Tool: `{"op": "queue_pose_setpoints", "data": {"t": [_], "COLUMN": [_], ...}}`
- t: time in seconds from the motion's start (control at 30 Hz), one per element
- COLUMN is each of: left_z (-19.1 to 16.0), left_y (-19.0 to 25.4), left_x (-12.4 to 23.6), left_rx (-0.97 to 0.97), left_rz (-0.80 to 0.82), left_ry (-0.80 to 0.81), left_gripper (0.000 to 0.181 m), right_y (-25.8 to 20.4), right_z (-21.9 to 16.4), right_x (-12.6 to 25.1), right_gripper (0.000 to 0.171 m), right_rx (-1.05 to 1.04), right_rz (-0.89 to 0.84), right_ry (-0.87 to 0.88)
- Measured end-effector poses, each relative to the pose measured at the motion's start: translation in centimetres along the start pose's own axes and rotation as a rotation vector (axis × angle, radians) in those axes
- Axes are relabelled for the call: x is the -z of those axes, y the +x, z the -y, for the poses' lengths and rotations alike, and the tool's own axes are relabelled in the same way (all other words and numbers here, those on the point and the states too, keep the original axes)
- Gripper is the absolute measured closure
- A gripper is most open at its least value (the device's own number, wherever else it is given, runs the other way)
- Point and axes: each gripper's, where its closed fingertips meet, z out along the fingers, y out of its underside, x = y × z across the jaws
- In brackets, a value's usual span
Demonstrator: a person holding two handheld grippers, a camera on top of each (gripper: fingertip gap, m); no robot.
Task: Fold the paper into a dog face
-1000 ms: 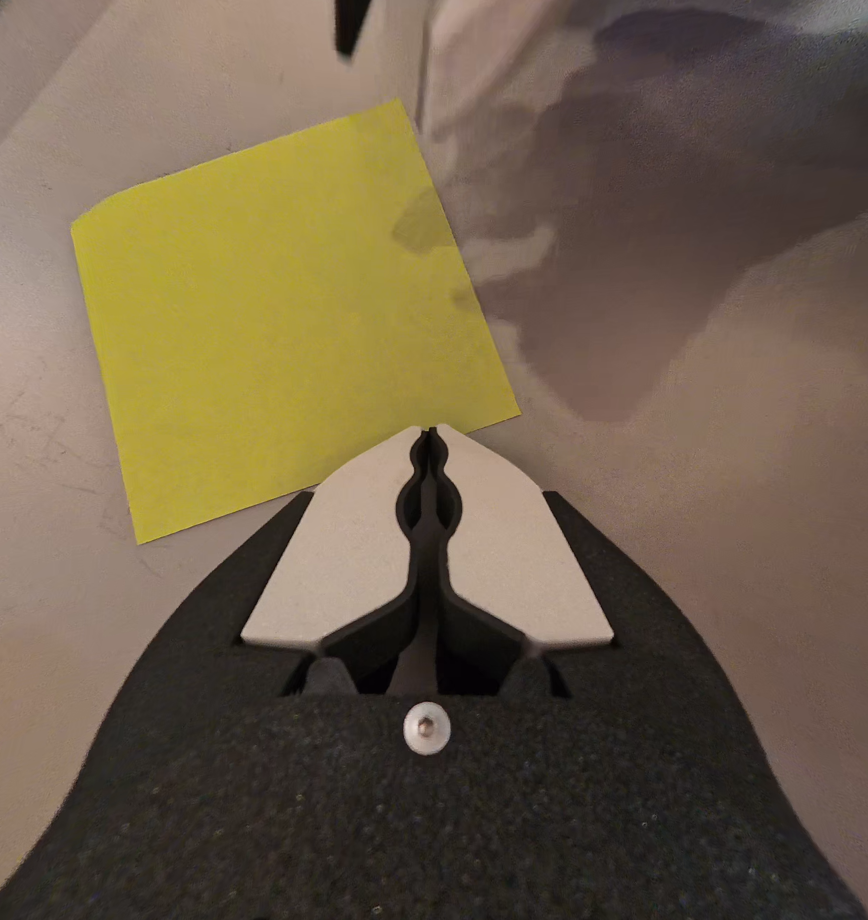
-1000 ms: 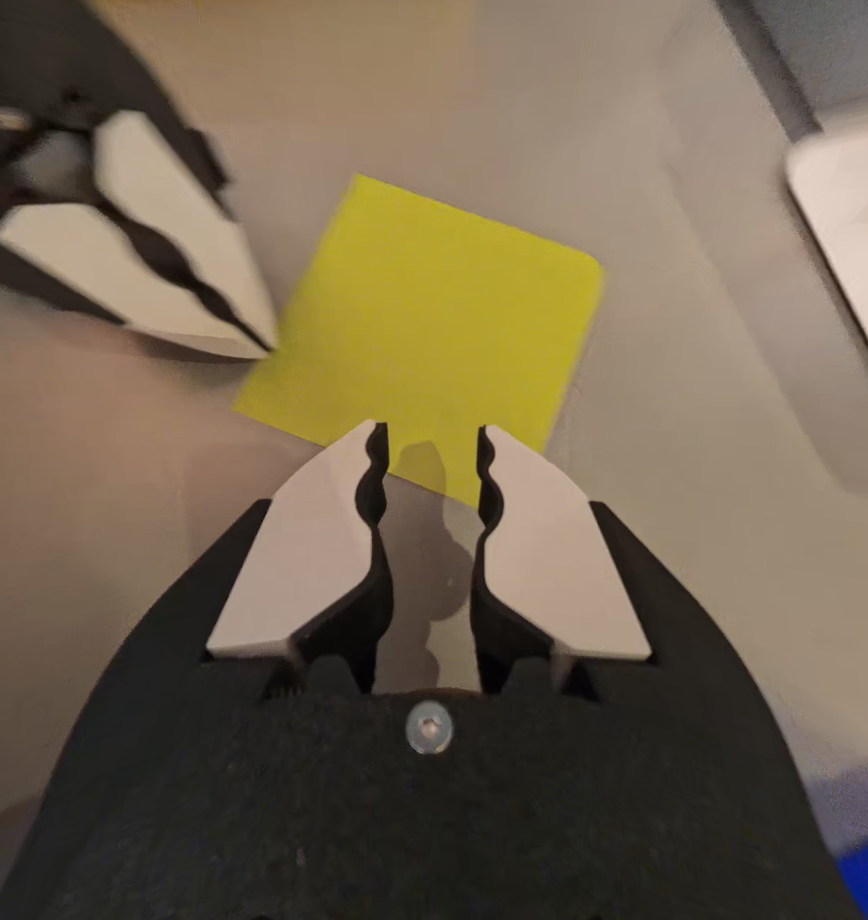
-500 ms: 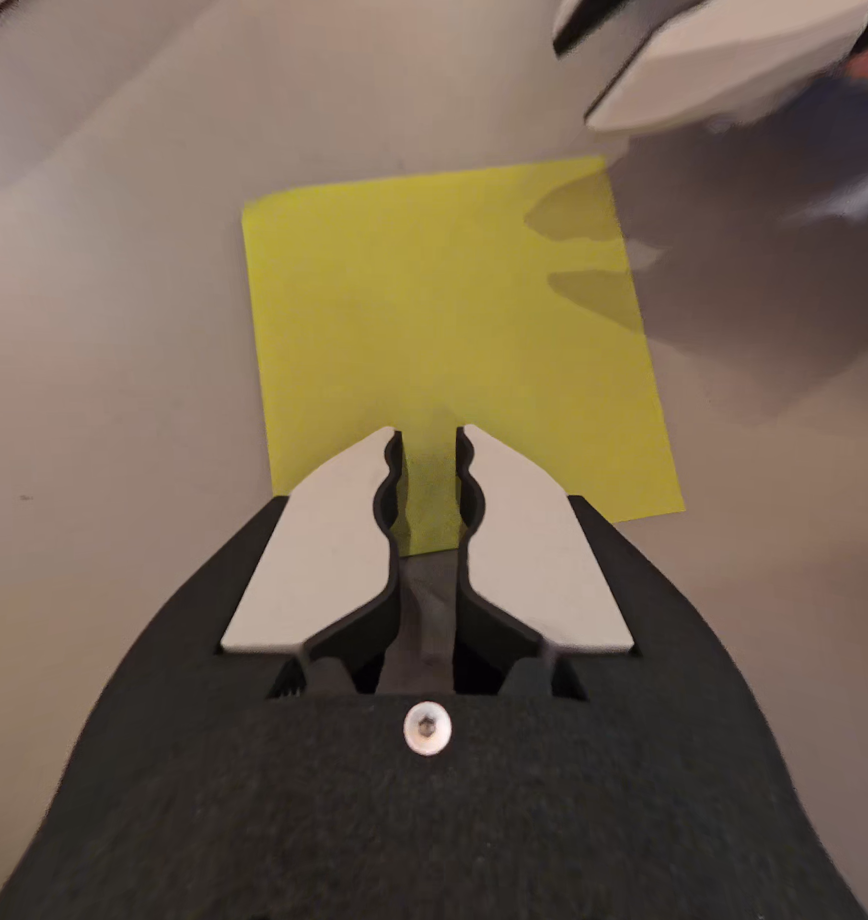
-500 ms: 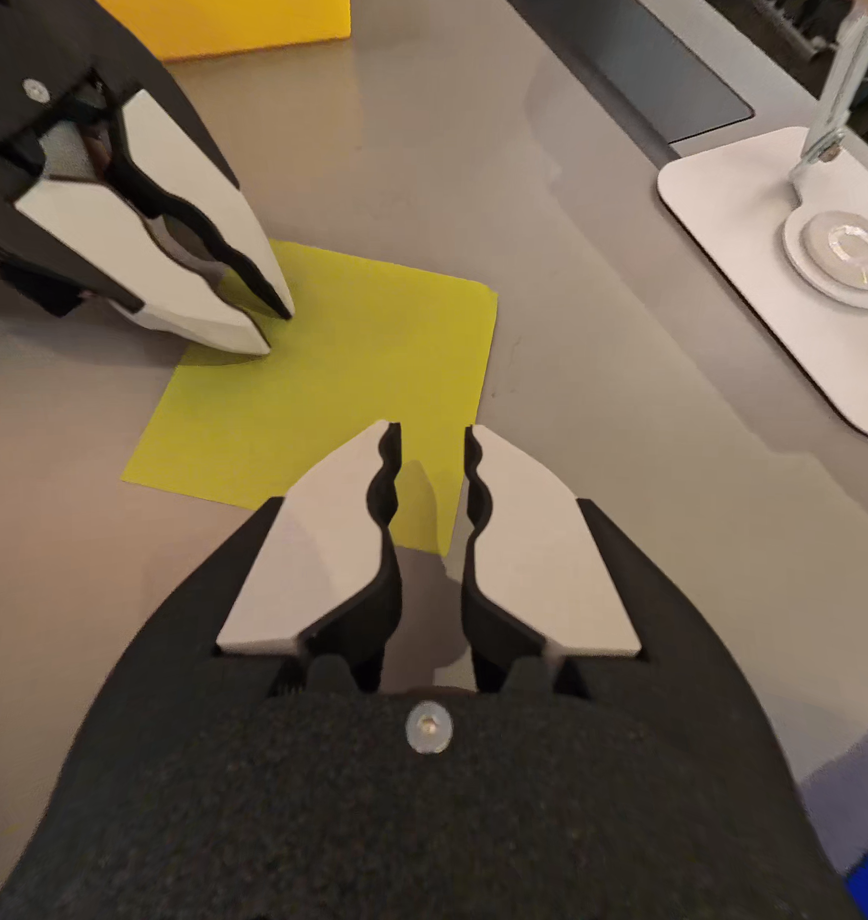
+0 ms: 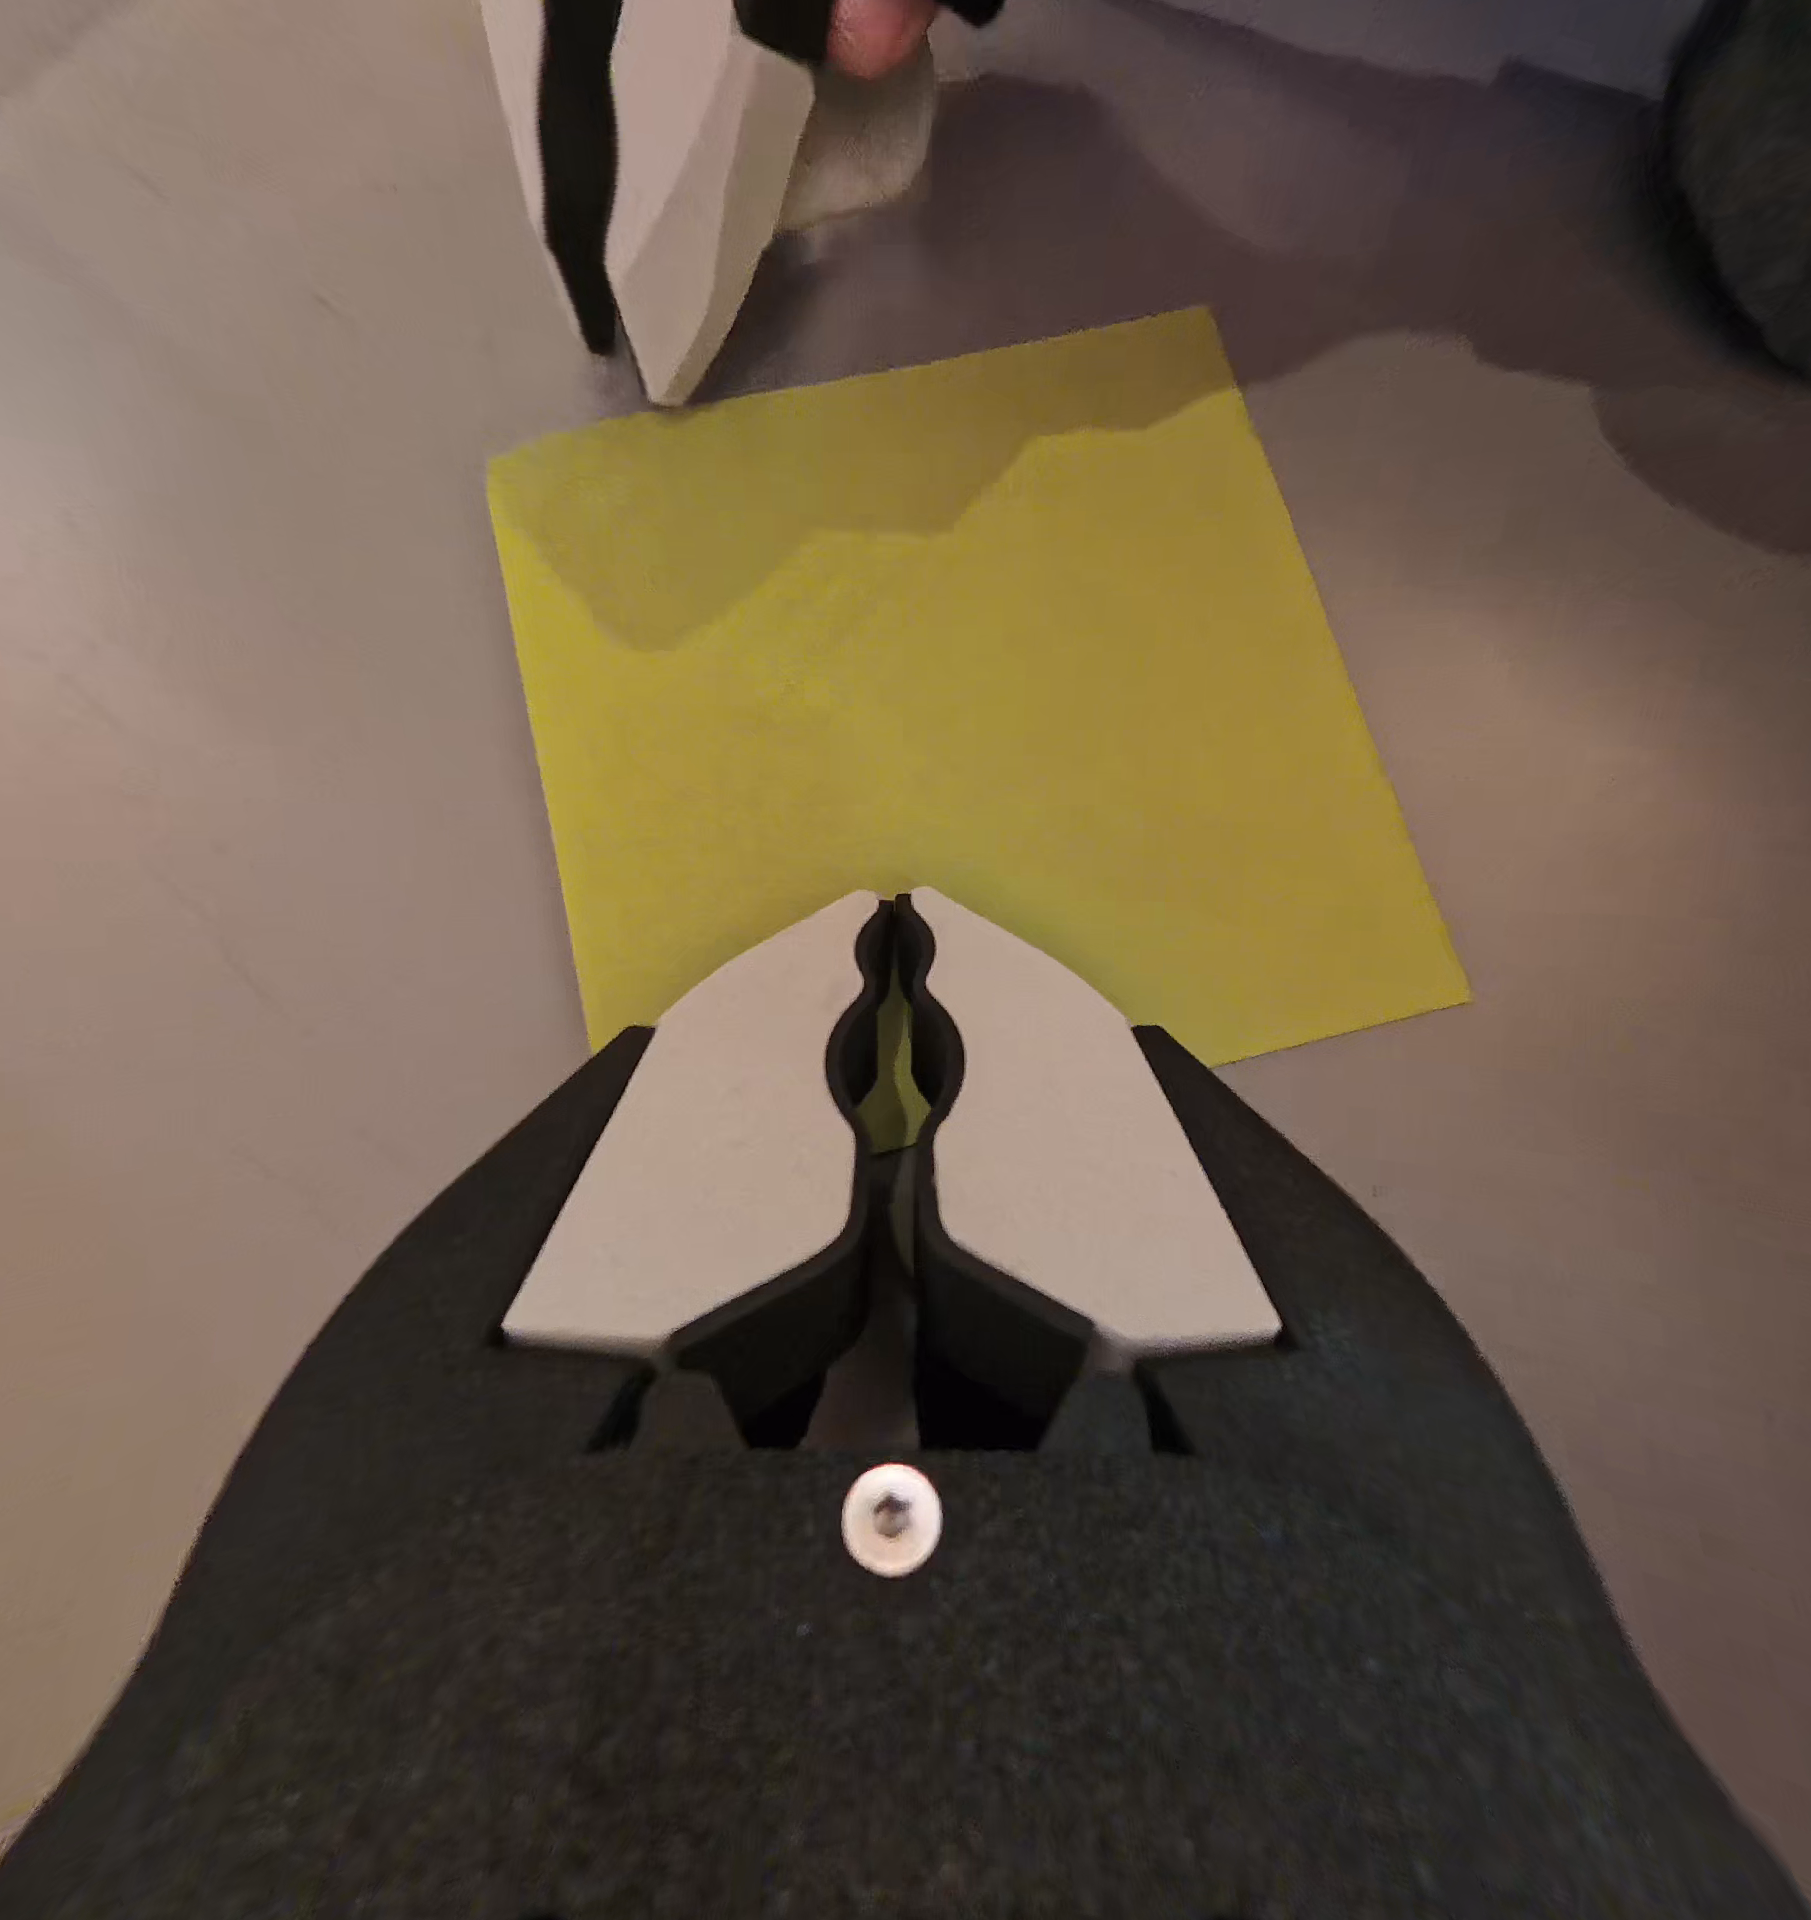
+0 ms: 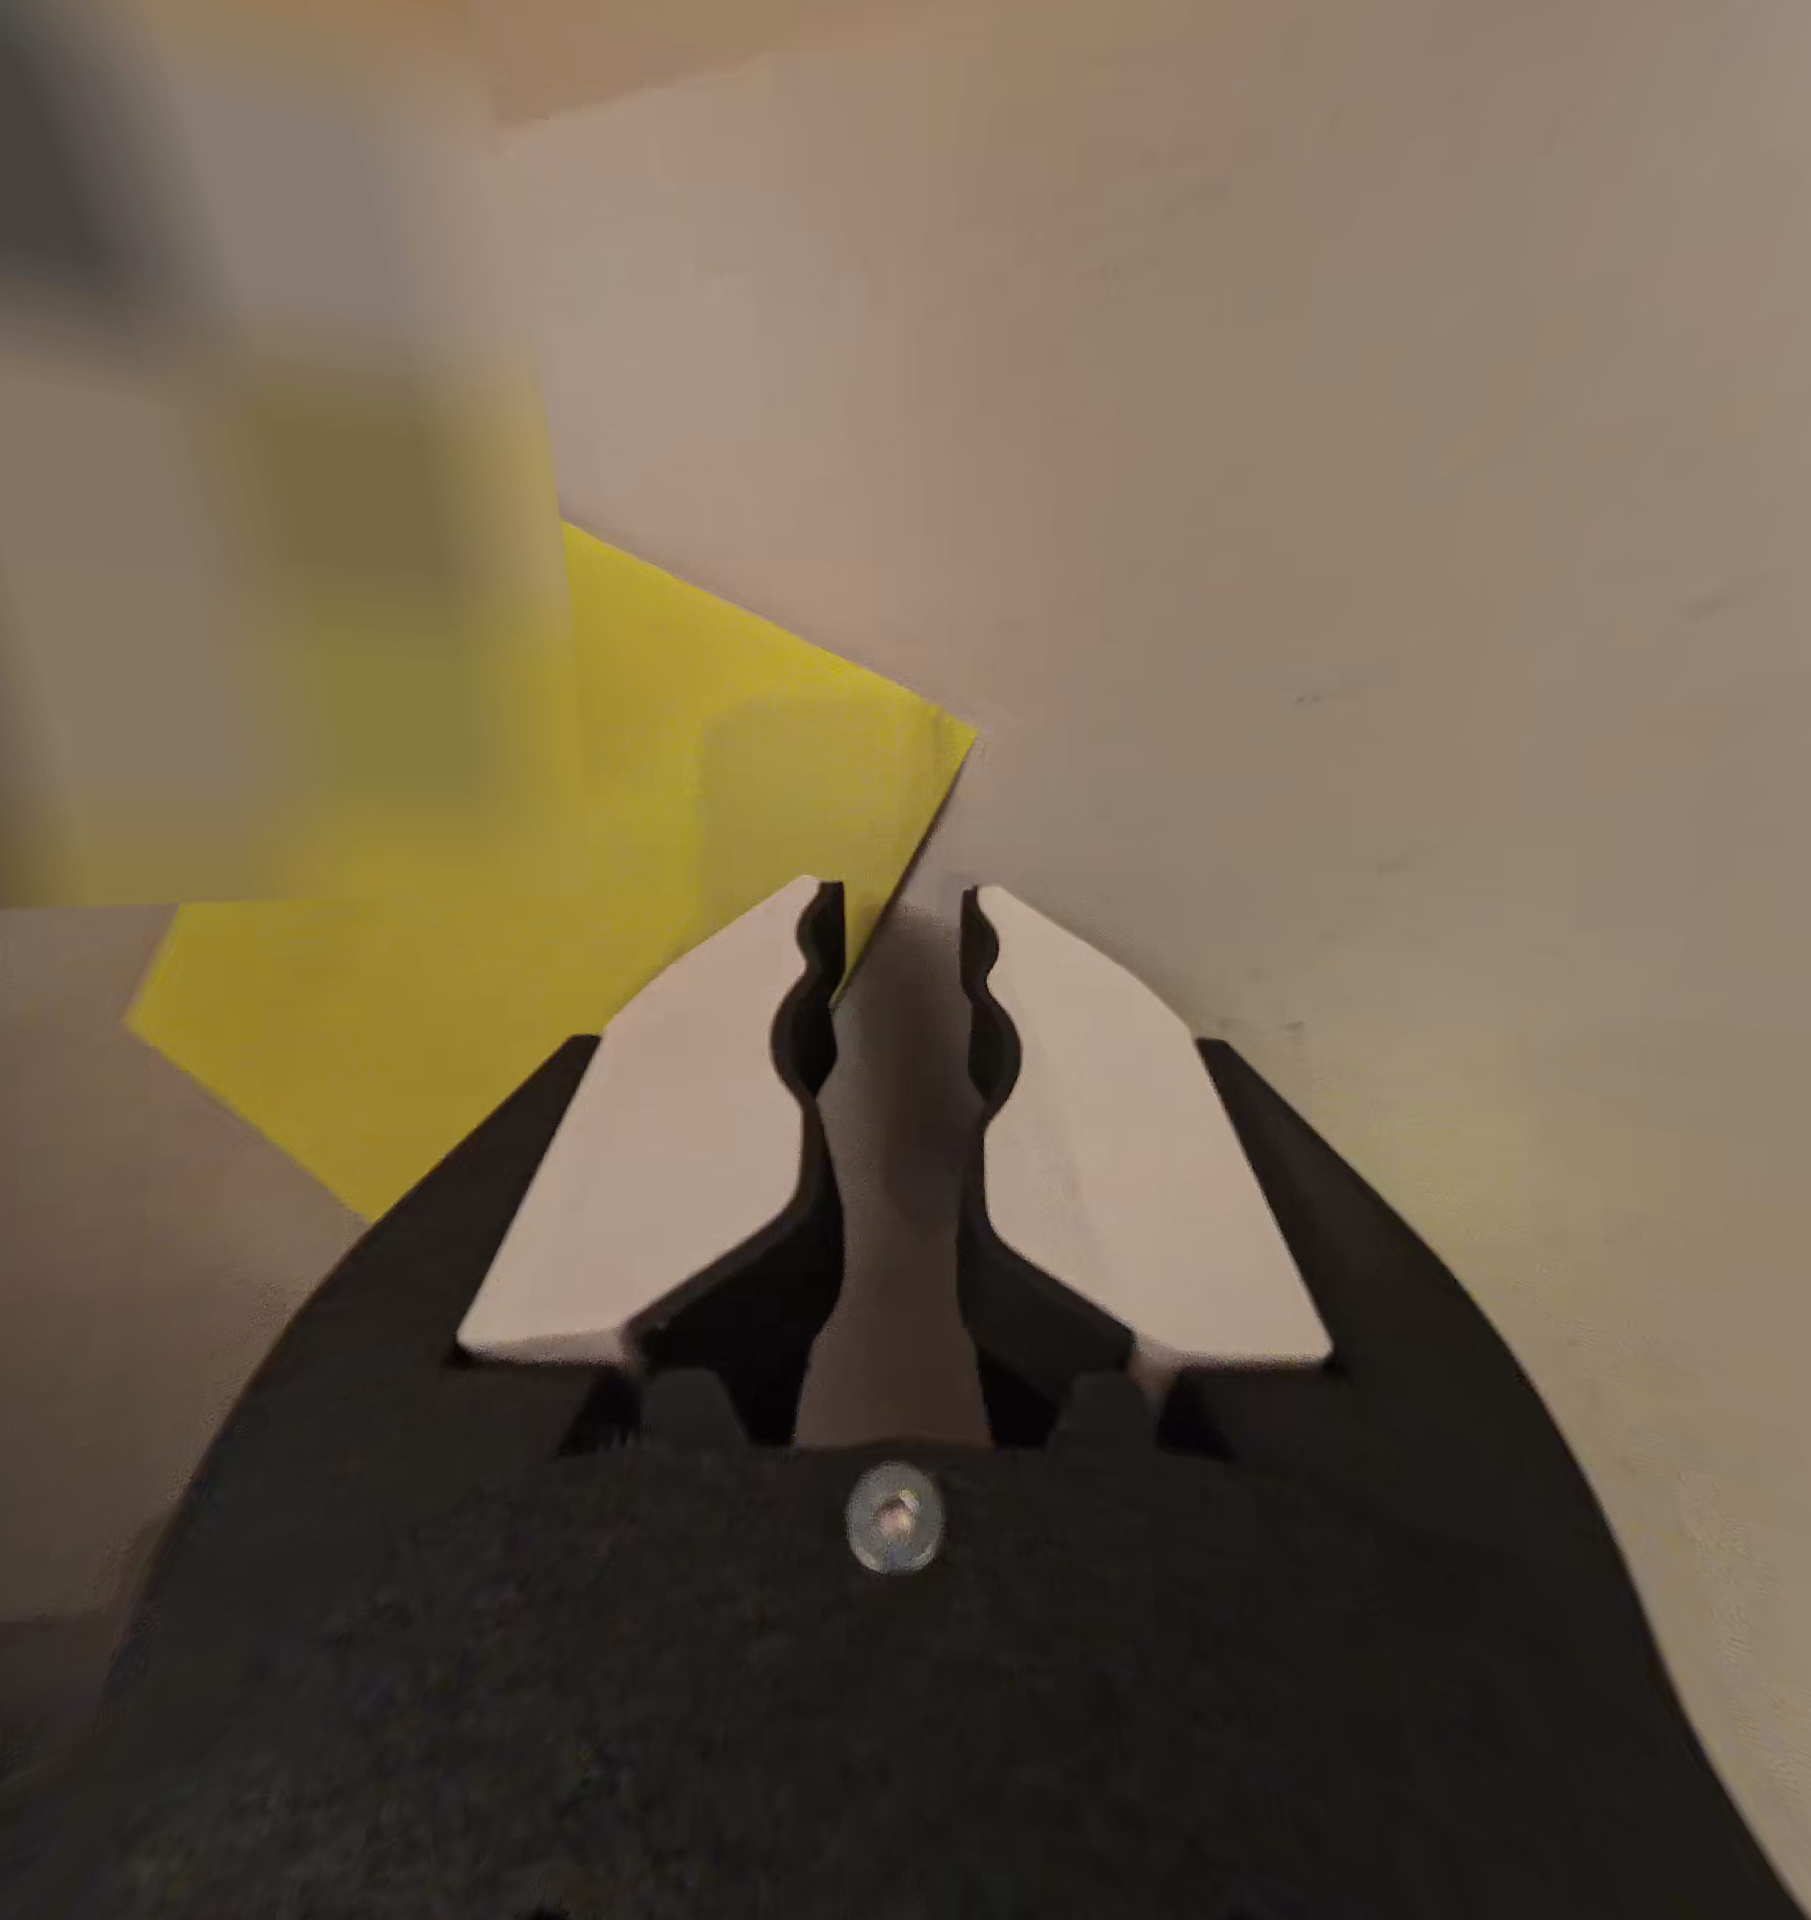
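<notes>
A yellow-green square paper (image 5: 932,727) lies flat on the grey table (image 5: 205,831). My left gripper (image 5: 899,900) is over the middle of the paper's near edge. Its jaws are closed, and a creased bit of yellow paper shows in the gap between the fingers. My right gripper (image 6: 901,894) is open and low over the table, with its left finger over the paper's edge near a corner (image 6: 968,740). In the left wrist view the right gripper (image 5: 631,364) points down at the paper's far left corner. A blurred patch covers the paper's upper left part (image 6: 568,883) in the right wrist view.
A person's fingertip (image 5: 870,42) and a pale cloth-like patch (image 5: 870,156) show behind the right gripper. A dark rounded object (image 5: 1784,187) sits at the far right. Bare grey table surrounds the paper. Spacing between my two grippers at the tips: around 12 cm.
My left gripper has closed at the paper's near edge. My right gripper has swung around to the paper's far left corner and come lower, still open.
</notes>
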Motion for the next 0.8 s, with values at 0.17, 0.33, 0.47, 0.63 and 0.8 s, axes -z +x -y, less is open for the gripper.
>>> {"op": "queue_pose_setpoints", "data": {"t": [0.17, 0.33, 0.47, 0.63, 0.8], "left_z": [0.0, 0.0, 0.0, -0.1, -0.2], "left_y": [0.0, 0.0, 0.0, 0.1, 0.3], "left_x": [0.0, 0.0, 0.0, 0.1, 0.2], "left_rx": [-0.001, -0.002, -0.006, -0.013, -0.030], "left_rz": [0.003, 0.002, -0.002, -0.009, -0.025], "left_ry": [0.002, 0.001, 0.000, -0.001, -0.002], "left_gripper": [0.181, 0.181, 0.181, 0.181, 0.181], "right_y": [-1.4, -2.4, -3.5, -6.3, -8.2], "right_z": [0.2, 1.8, 3.1, 5.0, 5.5], "right_x": [-0.4, -1.5, -1.7, 0.2, 3.0], "right_gripper": [0.140, 0.139, 0.139, 0.139, 0.139], "right_rx": [-0.021, -0.047, -0.065, -0.064, -0.052], "right_rz": [0.025, 0.103, 0.208, 0.406, 0.549], "right_ry": [0.027, 0.107, 0.163, 0.274, 0.325]}}
